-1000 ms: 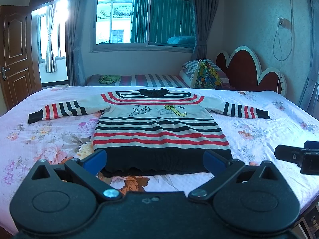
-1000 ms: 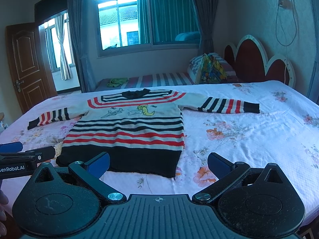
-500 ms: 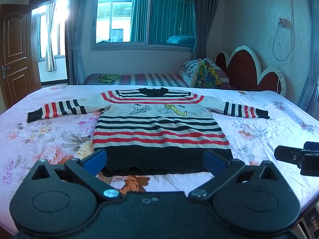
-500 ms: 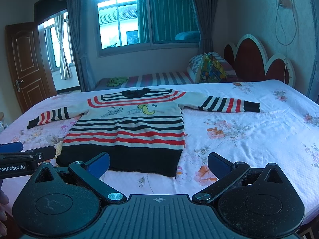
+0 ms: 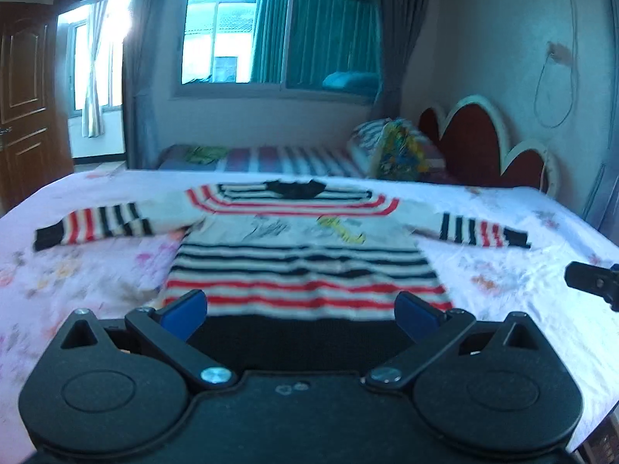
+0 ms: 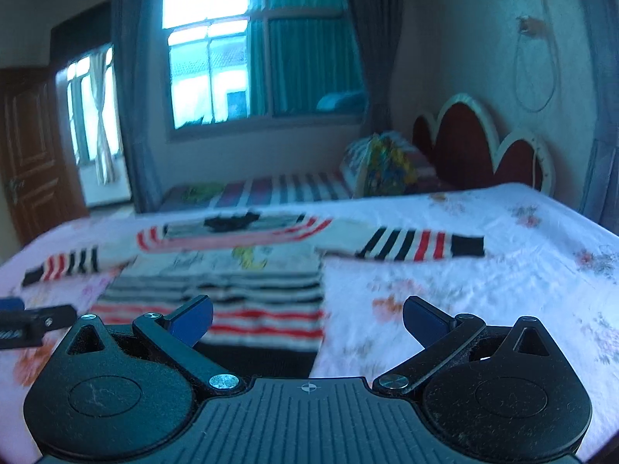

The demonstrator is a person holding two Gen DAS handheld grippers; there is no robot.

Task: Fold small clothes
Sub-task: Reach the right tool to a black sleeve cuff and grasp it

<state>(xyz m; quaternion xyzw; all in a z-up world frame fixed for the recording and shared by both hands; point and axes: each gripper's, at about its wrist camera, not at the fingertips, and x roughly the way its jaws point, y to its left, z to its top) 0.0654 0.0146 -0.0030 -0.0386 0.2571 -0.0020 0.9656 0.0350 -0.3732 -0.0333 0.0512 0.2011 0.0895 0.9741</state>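
Note:
A small knitted sweater (image 5: 301, 255) with red, black and cream stripes lies flat on the bed, both sleeves spread sideways, neck pointing away. Its black hem sits between the fingers of my left gripper (image 5: 300, 311), which stands open with nothing held. In the right wrist view the sweater (image 6: 247, 270) lies left of centre, its right sleeve (image 6: 421, 243) stretched out ahead. My right gripper (image 6: 307, 315) is open over the sweater's lower right corner and empty. Each gripper's tip shows at the edge of the other's view. Both views are blurred by motion.
The bed sheet (image 5: 503, 270) is white and pink with flowers. A red scalloped headboard (image 5: 487, 143) stands at the right, with a colourful pillow (image 5: 398, 150) beside it. A second striped bed (image 5: 271, 154) lies under the window. A wooden door (image 5: 23, 108) is at the far left.
Both grippers have moved forward and lower toward the sweater's hem, which now fills more of each view. The jaws stay open.

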